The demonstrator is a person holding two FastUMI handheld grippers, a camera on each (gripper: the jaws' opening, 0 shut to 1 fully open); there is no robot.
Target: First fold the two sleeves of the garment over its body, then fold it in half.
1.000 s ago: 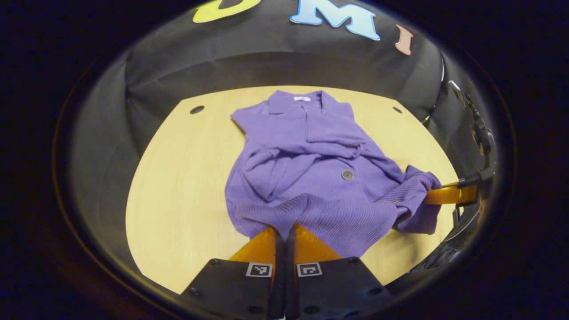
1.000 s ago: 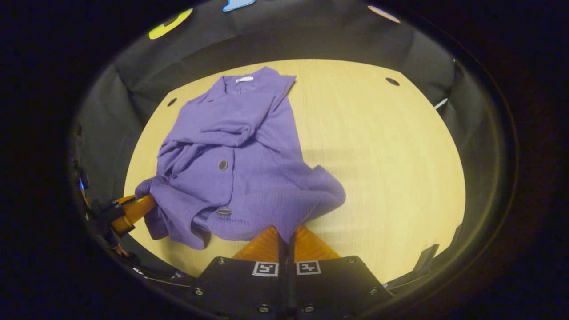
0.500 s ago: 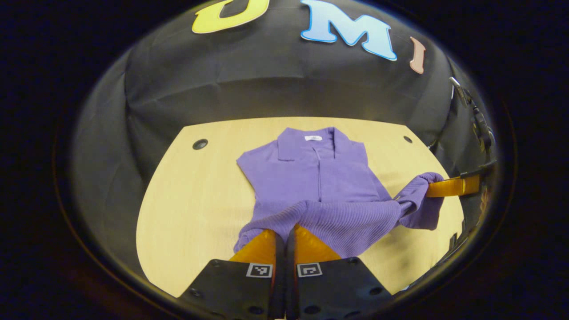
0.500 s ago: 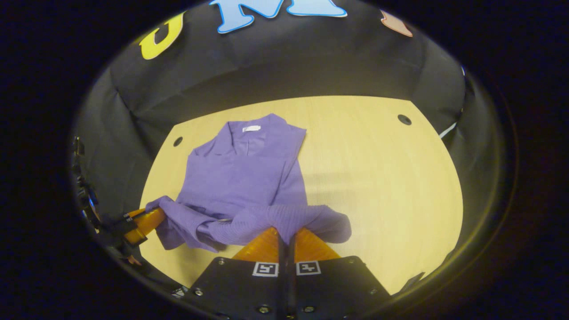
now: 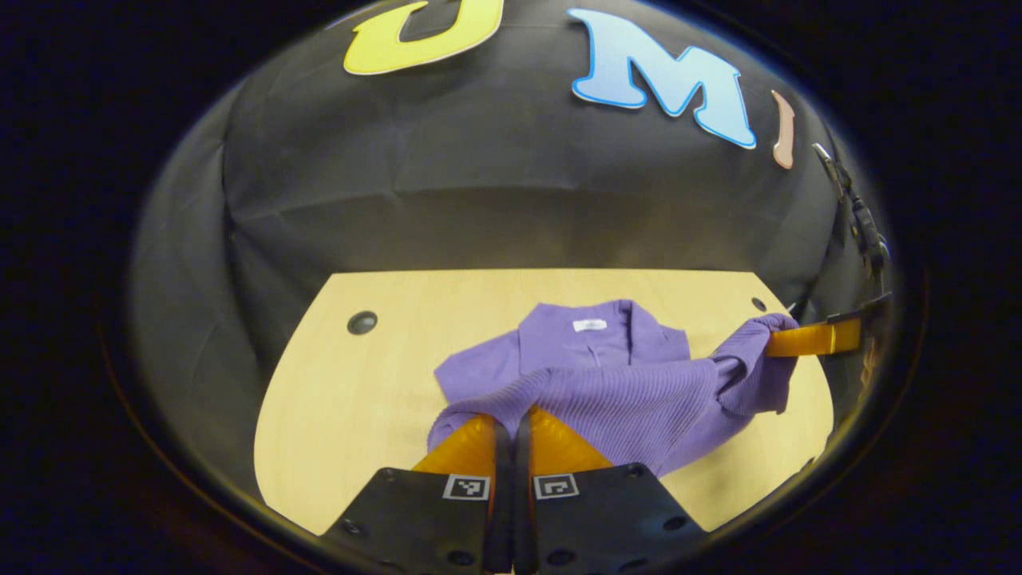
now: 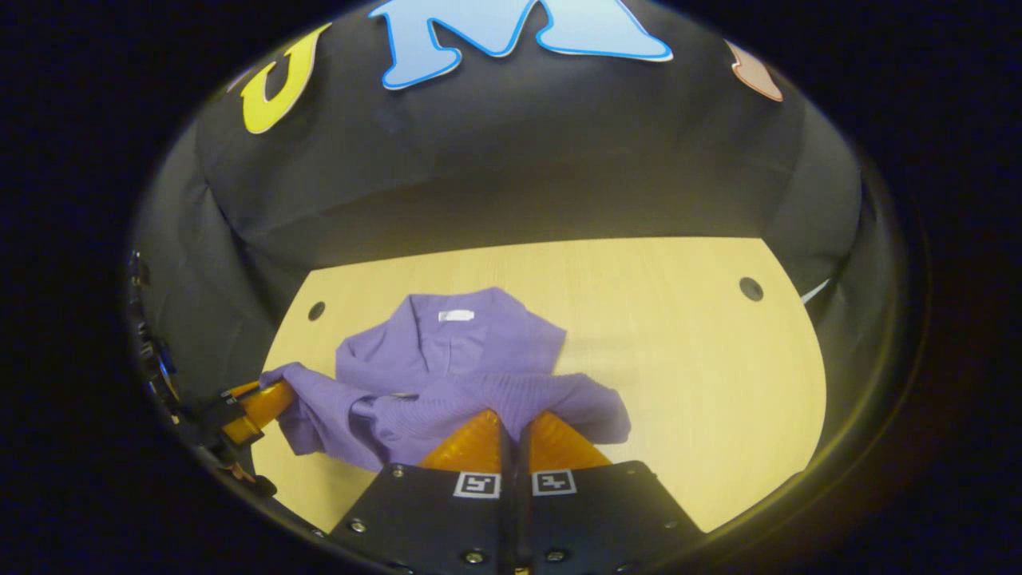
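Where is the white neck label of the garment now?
In the left gripper view, the label sits inside the collar, just beyond the lifted hem, toward the table's far edge.

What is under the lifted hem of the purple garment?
Both hand-held grippers, left and right, hold the hem of the purple garment up. Beyond it lie the collar and upper body on the wooden table. The sleeves are covered.

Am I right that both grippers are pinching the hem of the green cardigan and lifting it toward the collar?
Not quite: the cardigan is purple, not green, as the left gripper view shows. The rest holds: the left gripper and right gripper each pinch its hem, lifted toward the collar.
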